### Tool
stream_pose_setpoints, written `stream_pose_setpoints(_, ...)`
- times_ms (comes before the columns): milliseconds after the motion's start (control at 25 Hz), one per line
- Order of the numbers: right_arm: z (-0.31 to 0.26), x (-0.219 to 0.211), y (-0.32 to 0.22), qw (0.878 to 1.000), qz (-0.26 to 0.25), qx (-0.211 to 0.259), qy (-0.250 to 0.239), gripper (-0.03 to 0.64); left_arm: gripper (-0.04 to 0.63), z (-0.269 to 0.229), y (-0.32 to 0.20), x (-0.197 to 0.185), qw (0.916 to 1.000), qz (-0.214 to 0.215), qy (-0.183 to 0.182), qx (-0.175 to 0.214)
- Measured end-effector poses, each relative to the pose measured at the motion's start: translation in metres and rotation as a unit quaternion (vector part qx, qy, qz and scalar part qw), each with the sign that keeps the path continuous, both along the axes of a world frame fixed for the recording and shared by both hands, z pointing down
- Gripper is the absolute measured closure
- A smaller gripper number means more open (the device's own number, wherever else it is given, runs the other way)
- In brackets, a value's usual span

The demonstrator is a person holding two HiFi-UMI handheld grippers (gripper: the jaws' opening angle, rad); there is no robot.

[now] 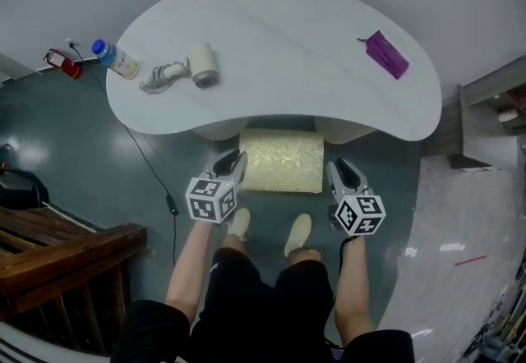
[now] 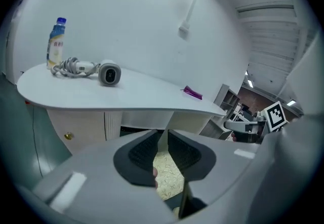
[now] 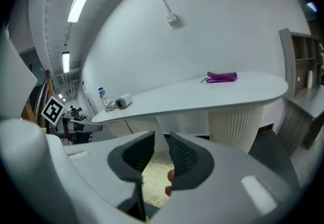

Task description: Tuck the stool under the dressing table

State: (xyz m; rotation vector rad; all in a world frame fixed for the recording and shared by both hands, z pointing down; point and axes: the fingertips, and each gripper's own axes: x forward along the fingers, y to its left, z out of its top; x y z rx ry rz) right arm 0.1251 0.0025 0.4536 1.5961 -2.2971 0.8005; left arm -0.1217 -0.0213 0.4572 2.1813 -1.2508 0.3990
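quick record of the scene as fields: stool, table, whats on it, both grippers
stool: cream patterned seat, at the table's front recess, most of the seat showing
dressing table: white, curved top
on table: bottle and corded hair dryer at left, purple item at right
left gripper: by the stool's left side, jaws slightly apart, empty
right gripper: by the stool's right side, jaws slightly apart, empty

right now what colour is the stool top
The stool is pale yellow with a swirly pattern; head view.
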Motion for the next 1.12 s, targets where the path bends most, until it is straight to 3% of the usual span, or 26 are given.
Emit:
stream_pose_setpoints(600,-0.130,-0.013,0.019,0.998,0.010,0.058,-0.007,0.575,0.588,-0.134,0.015,0.009,0.9973,0.005,-0.014,0.072)
stream_pose_setpoints(1120,-0.241,-0.022,0.035,0.989,0.005,0.144,0.022,0.584,0.588,-0.241,0.031,0.012,0.9842,0.020,-0.032,0.173)
